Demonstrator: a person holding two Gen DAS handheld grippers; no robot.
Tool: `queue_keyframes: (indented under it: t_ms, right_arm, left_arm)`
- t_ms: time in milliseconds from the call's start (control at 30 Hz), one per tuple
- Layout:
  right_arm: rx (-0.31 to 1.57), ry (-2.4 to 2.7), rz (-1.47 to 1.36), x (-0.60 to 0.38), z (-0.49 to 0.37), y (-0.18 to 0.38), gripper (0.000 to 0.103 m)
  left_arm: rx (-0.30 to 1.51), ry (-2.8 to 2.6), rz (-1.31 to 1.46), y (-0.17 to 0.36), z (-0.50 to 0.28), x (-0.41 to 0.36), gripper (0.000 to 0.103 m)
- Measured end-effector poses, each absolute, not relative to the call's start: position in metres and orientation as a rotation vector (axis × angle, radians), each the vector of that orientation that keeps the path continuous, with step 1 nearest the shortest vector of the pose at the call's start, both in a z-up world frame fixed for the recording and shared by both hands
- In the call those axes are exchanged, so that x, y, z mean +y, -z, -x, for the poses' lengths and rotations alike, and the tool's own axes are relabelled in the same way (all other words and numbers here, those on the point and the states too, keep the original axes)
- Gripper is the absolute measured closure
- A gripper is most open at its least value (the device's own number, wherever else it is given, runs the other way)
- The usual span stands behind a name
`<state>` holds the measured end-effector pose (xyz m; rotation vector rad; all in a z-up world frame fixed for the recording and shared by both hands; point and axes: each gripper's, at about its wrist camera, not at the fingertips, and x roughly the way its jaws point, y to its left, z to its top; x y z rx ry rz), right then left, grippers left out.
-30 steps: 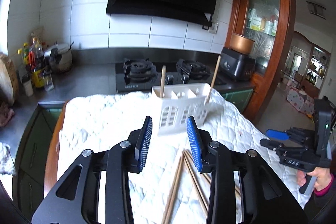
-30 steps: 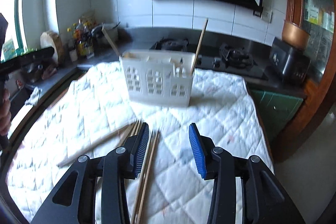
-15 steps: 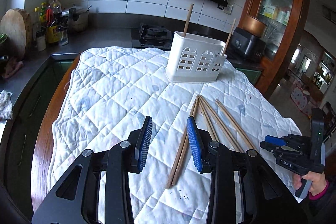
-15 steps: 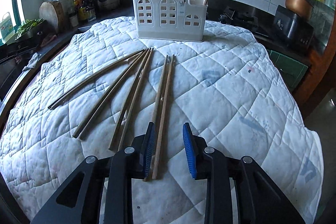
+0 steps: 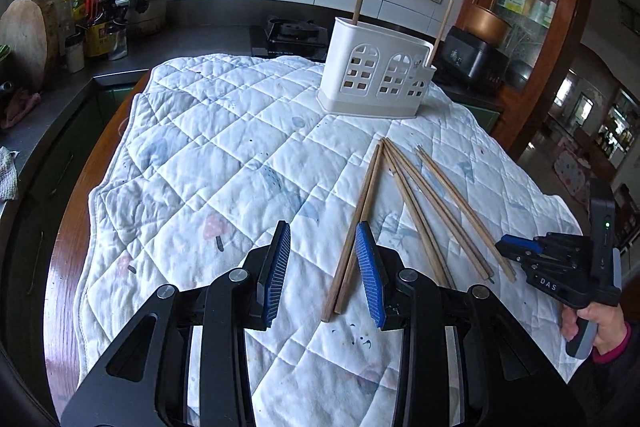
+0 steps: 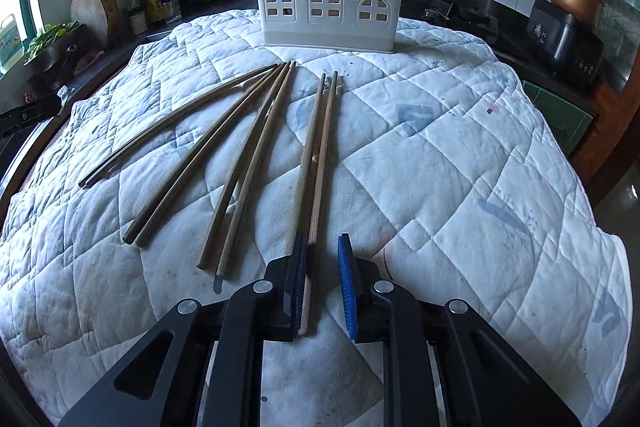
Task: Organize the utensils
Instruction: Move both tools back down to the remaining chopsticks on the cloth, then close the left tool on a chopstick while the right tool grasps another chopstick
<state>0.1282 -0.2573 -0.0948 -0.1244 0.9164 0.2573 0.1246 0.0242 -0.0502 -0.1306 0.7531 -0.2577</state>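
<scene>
I saw tan wooden chopsticks point(image 6: 316, 163) on a white quilted cloth point(image 6: 460, 155) with faded blue prints, behind them a cream holder point(image 6: 328, 7).

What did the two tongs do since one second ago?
Both tongs pulled back from the white holder and dropped low over the quilt. The right tongs narrowed around the end of one chopstick of the rightmost pair, not yet clamped. The left tongs stayed open and empty. The holder, its two upright sticks and the other chopsticks stayed put.

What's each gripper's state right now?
Left gripper: open, empty, above the quilt.
Right gripper: open, closing around the rightmost chopstick pair, not yet gripping.
</scene>
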Motion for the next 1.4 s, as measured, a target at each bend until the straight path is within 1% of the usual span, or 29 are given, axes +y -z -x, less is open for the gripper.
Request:
queue_keyframes:
  t_ms: [100, 367, 467, 533, 767, 800, 867, 1167, 1233, 1300, 1367, 1400]
  right_arm:
    - [0.921, -0.243, 0.165, -0.255, -0.127, 0.1, 0.093]
    - [0.923, -0.243, 0.119, -0.264, -0.127, 0.1, 0.095]
    - [0.922, -0.243, 0.118, -0.264, -0.127, 0.1, 0.095]
    - [0.923, -0.245, 0.114, -0.264, -0.127, 0.1, 0.095]
    - [0.925, -0.252, 0.099, -0.266, -0.128, 0.1, 0.095]
    - [0.924, -0.251, 0.1, -0.265, -0.128, 0.1, 0.095]
    - [0.924, -0.251, 0.1, -0.266, -0.128, 0.1, 0.095]
    - [0.924, -0.251, 0.101, -0.266, -0.128, 0.1, 0.095]
    - [0.924, -0.252, 0.1, -0.266, -0.128, 0.1, 0.095]
    - [0.923, -0.252, 0.099, -0.266, -0.128, 0.1, 0.095]
    - [0.923, -0.252, 0.1, -0.266, -0.128, 0.1, 0.095]
    - [0.923, -0.252, 0.1, -0.266, -0.128, 0.101, 0.095]
  left_arm:
    - [0.78, 0.285, 0.114, 0.058, -0.13, 0.015, 0.069]
    - [0.887, 0.334, 0.086, 0.089, -0.159, 0.0, 0.07]
    - [0.917, 0.34, 0.054, 0.097, -0.169, -0.006, 0.08]
    - [0.928, 0.341, 0.029, 0.101, -0.173, -0.01, 0.082]
    - [0.931, 0.372, -0.04, 0.101, -0.179, -0.018, 0.082]
    - [0.931, 0.379, -0.044, 0.101, -0.178, -0.018, 0.085]
    - [0.925, 0.388, -0.064, 0.101, -0.176, -0.021, 0.087]
    - [0.912, 0.365, -0.071, 0.104, -0.178, -0.018, 0.087]
    - [0.934, 0.374, -0.067, 0.108, -0.175, -0.023, 0.088]
    - [0.898, 0.357, -0.128, 0.11, -0.169, -0.029, 0.088]
    - [0.896, 0.353, -0.117, 0.11, -0.169, -0.028, 0.088]
    - [0.898, 0.351, -0.099, 0.11, -0.171, -0.025, 0.09]
